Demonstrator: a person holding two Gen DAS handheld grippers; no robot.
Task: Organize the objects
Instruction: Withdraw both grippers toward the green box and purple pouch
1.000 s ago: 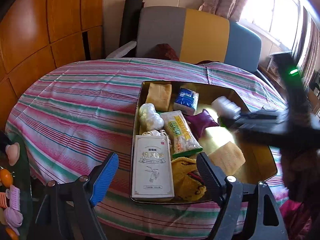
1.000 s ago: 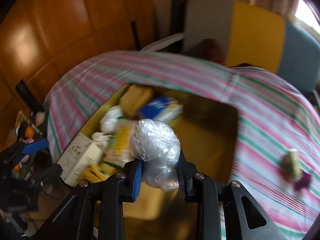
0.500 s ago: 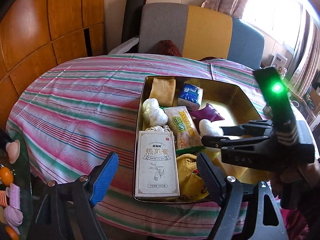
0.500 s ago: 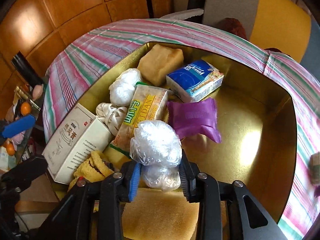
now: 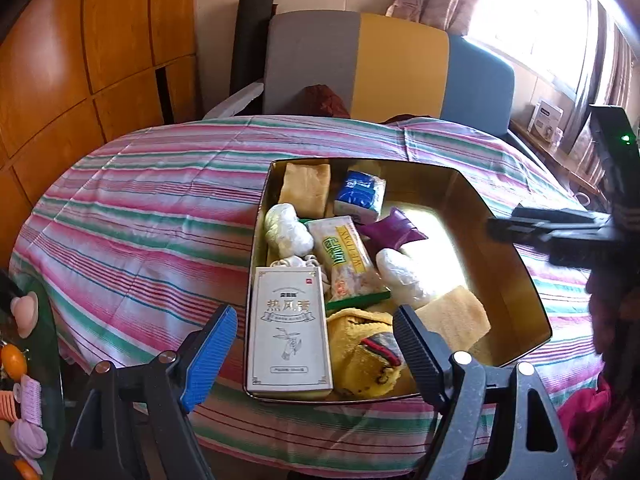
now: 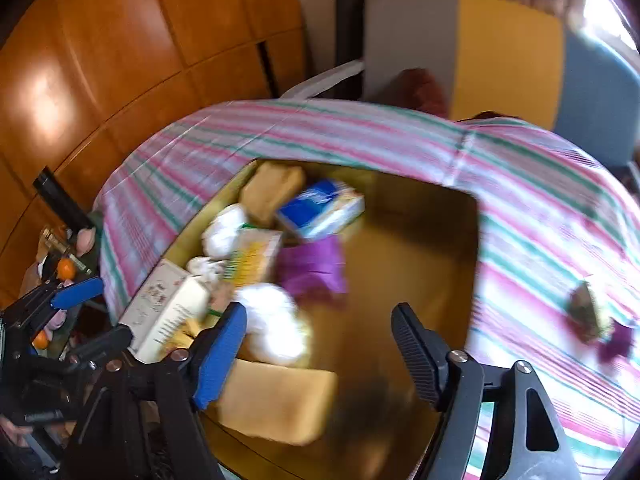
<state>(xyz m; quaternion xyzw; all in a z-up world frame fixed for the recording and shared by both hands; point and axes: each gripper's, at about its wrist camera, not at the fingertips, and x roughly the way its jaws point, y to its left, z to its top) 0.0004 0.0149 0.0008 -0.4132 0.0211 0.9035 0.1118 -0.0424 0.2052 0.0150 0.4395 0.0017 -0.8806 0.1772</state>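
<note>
Blue-padded right gripper (image 6: 316, 348) has just been opening and now gapes empty, above the gold tray (image 5: 532, 292). The plastic-wrapped bundle (image 5: 402, 278) lies released mid-tray, against the sponge (image 5: 456, 314). Left gripper (image 5: 314, 354) hangs wide open, empty, over the tray's near edge.

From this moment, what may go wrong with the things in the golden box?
1. The plastic-wrapped white bundle lies loose against the purple packet and the sponge; it may roll.
2. The right gripper, fingers just opened and empty, hangs above the gold box; it may bump its contents.
</note>
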